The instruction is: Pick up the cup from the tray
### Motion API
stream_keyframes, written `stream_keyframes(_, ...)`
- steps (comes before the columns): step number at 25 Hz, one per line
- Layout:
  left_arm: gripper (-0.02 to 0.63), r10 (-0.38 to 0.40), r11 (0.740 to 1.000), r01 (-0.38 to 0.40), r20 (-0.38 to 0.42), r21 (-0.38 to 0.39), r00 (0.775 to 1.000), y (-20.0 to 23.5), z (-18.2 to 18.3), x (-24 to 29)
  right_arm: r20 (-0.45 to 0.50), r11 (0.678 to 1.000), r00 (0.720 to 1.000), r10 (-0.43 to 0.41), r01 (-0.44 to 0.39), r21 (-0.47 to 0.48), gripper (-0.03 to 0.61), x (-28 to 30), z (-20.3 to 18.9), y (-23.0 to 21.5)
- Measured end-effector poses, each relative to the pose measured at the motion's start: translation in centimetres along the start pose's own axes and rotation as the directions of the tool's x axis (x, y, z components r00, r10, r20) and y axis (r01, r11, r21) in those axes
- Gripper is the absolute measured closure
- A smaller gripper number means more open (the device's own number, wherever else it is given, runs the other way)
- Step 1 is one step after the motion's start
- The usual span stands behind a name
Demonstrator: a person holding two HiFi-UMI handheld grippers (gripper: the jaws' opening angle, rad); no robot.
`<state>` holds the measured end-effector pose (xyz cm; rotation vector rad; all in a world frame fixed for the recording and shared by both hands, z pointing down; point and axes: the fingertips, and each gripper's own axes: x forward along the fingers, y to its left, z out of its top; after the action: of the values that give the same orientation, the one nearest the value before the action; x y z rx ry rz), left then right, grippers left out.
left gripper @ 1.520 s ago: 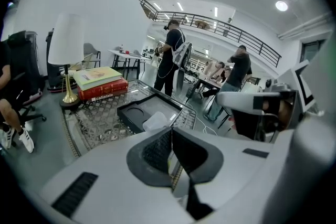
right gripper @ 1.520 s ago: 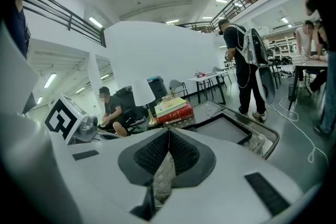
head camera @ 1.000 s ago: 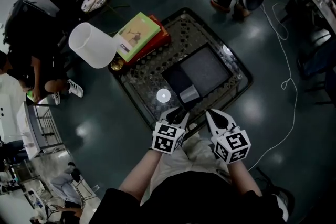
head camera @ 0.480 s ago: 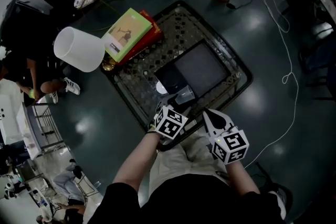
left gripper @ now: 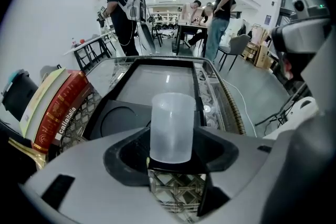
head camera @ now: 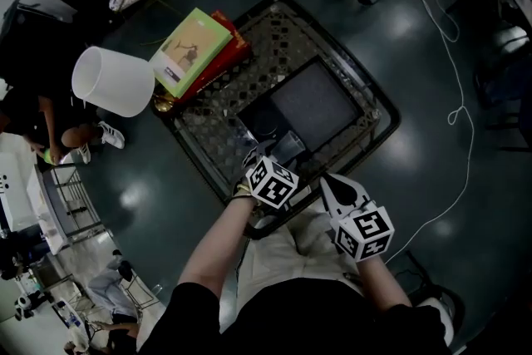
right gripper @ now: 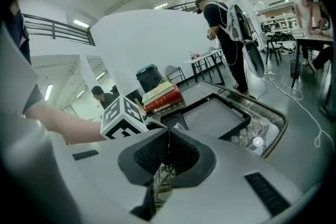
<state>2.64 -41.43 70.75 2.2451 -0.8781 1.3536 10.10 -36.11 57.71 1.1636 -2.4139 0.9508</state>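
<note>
Left gripper view shows the left tongs [left gripper: 172, 161] opening wide around the plastic cup [left gripper: 172, 123], which stands upright between them on the tray [left gripper: 197, 93], so they can squeeze it. The right tongs [right gripper: 168, 157] are pressed together, empty.

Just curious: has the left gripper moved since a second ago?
Yes: left gripper advanced toward the tray; its opening tongs now flank the cup.

Legible text: one item | Reading: "callaitaila", white letters, last part uncertain | Location: spine of red book [left gripper: 60, 107] | Green book [head camera: 189, 50] cover: print too small to read
</note>
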Motion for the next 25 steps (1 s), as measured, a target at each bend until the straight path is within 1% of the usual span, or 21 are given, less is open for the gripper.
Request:
stream_keyframes(2,0.355,-0.001,1.000,0.001,0.000,-0.003,1.000,0.1,0.0,0.2,0.001,1.000,1.000,-0.001,0.001,0.000,0.566,0.1,-0.1,-0.2)
stream_keyframes(5,0.360,-0.006,0.999,0.007,0.005,-0.036,1.000,0.3,0.2,0.3,0.003,1.000,1.000,-0.002,0.002,-0.002,0.566,0.0,-0.1,-0.3)
stream_keyframes(8,0.363,0.000,0.998,0.002,0.026,-0.067,1.000,0.6,0.6,-0.3,0.005,1.000,1.000,0.000,0.000,-0.009,0.566,-0.2,0.1,-0.1)
stream_keyframes(16,0.364,-0.006,0.987,0.027,0.132,-0.157,0.991,-0.2,2.2,-3.2,0.028,0.999,1.000,-0.009,0.010,-0.035,0.566,-1.0,1.1,0.2)
stream_keyframes(22,0.364,0.004,0.977,0.042,0.218,-0.207,0.976,-1.0,2.8,-6.1,0.045,0.998,0.999,-0.014,0.017,-0.059,0.566,-1.5,1.7,0.8)
stream_keyframes(25,0.365,0.012,0.966,0.057,0.263,-0.252,0.965,-1.4,3.0,-7.9,0.050,0.997,0.999,-0.008,0.012,-0.077,0.566,-1.6,2.0,1.4)
